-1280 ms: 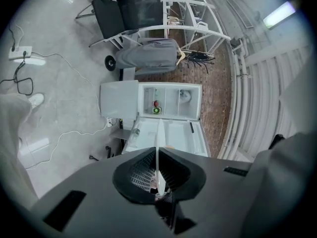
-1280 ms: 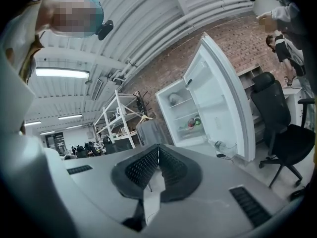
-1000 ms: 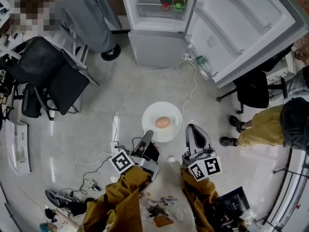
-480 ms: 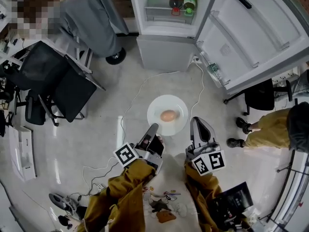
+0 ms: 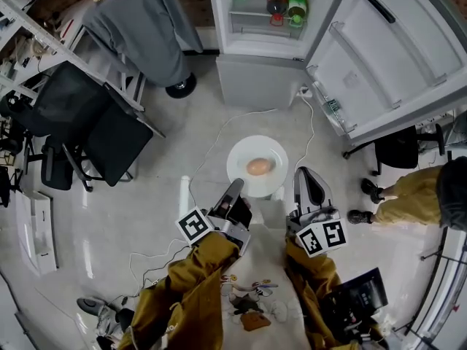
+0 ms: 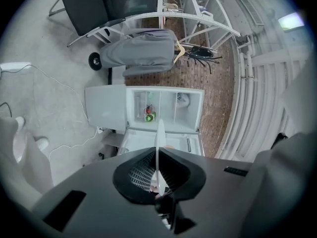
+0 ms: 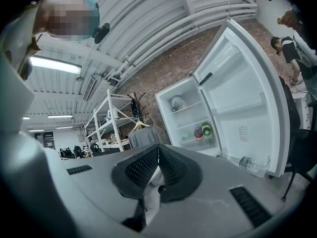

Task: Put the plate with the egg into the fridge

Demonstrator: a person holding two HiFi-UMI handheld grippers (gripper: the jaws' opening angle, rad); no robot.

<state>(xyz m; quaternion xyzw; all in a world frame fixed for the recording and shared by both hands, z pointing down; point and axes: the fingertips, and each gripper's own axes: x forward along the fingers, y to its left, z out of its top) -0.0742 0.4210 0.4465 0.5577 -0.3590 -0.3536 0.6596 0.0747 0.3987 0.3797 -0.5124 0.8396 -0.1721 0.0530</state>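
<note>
The white fridge (image 5: 263,42) stands open, its door (image 5: 394,57) swung wide to the right in the head view, with a red and a green bottle (image 5: 284,4) on a shelf inside. A grey garment (image 5: 142,31) hangs beside a black chair (image 5: 87,122) to the left. The white plate (image 5: 257,166) is carried above the floor in front of the fridge. The left tongs (image 5: 237,187) pinch the plate's near-left rim, and the right tongs (image 5: 303,173) pinch its right rim. The egg (image 5: 258,167) lies at the plate's middle.

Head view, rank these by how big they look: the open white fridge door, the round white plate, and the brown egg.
Largest to smallest:
1. open white fridge door
2. round white plate
3. brown egg
</note>
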